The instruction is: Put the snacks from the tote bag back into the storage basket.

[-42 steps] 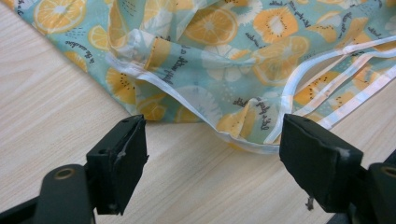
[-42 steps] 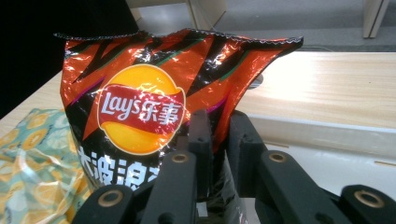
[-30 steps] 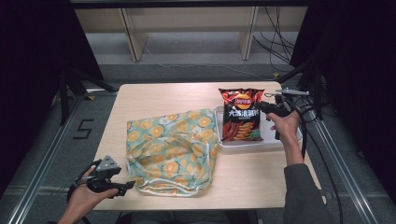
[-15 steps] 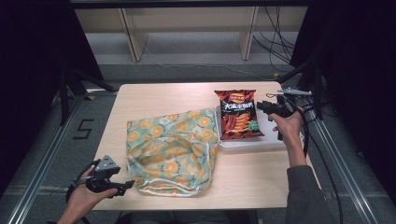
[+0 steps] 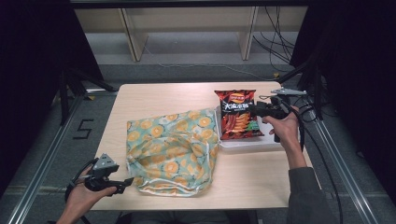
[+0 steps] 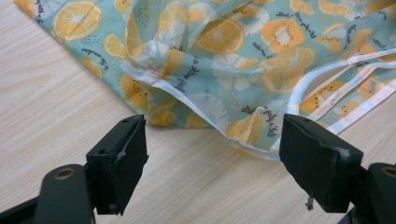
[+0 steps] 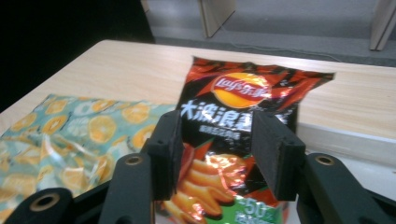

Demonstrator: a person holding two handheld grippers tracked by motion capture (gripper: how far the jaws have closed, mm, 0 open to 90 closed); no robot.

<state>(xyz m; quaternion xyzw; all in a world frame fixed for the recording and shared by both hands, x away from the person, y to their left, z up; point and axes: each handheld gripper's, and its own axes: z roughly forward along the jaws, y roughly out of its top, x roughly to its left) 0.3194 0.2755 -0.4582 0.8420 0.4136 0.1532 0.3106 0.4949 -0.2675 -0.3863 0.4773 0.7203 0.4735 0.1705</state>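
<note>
High view: a crisp bag point(image 5: 238, 114) lies propped on a white tray point(image 5: 275, 142) at centre right of the frame, its top edge leaning over the tray's far rim. Right tongs point(image 5: 254, 109) sit just at the bag's right edge; their jaws have just been opening, with nothing pinched between them, so the bag looks freshly let go. A fabric bag point(image 5: 173, 151) printed with orange slices lies flat and rumpled in the middle of the worktop point(image 5: 154, 95), touching the tray's left side. Left tongs point(image 5: 128, 183) wait at the lower left, just off the fabric bag's near corner.

Progress, as a judgement: crisps are put down on the tray; if they are bound for the fabric bag, opening it and loading remain undone.

Right gripper view: jaws parted, the crisp bag point(image 7: 243, 135) lying beyond them, clear of both pads. That gap is hard to read from above.

Left gripper view: left tongs point(image 6: 210, 172) released, jaws wide apart, straddling the bag's white-piped hem point(image 6: 205, 119) and a loose strap point(image 6: 336, 79) without touching, detail lost in the high view.
</note>
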